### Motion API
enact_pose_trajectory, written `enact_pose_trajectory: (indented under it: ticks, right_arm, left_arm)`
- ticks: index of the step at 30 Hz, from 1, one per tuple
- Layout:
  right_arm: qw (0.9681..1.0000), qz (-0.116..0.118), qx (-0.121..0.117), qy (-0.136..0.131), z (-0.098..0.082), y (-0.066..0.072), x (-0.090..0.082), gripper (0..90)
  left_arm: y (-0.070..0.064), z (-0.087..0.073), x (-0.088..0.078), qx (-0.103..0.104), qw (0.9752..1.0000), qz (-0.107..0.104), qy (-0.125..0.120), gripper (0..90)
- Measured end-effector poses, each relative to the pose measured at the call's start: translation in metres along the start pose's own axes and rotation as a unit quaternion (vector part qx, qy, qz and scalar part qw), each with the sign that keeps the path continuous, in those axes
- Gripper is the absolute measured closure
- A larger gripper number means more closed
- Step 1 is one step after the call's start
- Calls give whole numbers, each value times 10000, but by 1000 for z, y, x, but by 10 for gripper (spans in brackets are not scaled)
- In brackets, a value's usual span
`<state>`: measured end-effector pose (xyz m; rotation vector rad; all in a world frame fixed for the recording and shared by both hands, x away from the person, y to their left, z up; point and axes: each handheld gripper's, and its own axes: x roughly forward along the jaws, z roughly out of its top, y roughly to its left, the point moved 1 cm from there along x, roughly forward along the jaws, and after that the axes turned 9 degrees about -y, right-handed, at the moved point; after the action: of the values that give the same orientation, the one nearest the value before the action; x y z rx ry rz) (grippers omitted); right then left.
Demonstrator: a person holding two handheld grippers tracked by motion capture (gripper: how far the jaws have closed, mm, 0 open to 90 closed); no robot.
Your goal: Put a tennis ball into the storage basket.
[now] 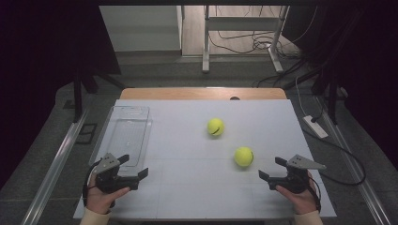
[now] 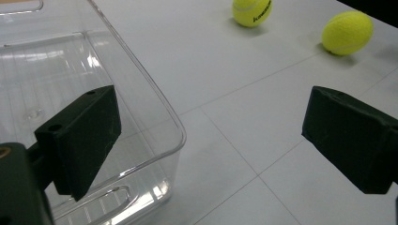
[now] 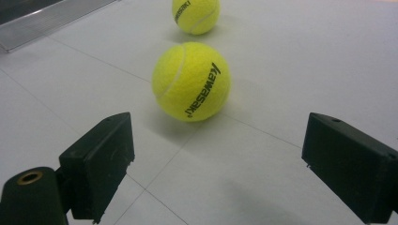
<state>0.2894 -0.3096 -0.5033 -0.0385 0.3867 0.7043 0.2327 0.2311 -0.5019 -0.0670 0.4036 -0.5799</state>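
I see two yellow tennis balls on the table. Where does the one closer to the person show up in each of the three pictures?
High view: the nearer ball lies right of centre, just ahead of the right tool.
Left gripper view: it sits at the top right, right of the farther ball.
Right gripper view: it is the big ball in the middle, ahead of the open jaws.
Shared landmark: the farther ball, which appears beside it or beyond it.
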Motion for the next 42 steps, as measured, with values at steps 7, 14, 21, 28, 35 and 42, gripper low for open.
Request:
enact_pose_trajectory:
  ticks: [7,14,21,28,35,42]
  right_arm:
    - [10000,14,-8,50,-1,0,3,93]
    - [10000,-5,44,22,-1,-3,4,96]
    - [10000,7,60,41,-2,-5,5,96]
    - [10000,0,45,61,-3,-4,5,96]
    - [10000,14,35,56,-3,-4,5,98]
    - [9999,88,17,54,-4,-3,8,101]
  left_arm:
    - [1,0,-2,-31,10000,44,-24,57]
    - [0,1,0,-11,10000,22,4,58]
    - [-1,0,1,8,10000,16,30,57]
    - [-2,3,-1,-7,10000,22,-5,58]
    - [-8,5,0,32,9999,-47,95,58]
    - [-13,8,-1,50,9999,-14,137,60]
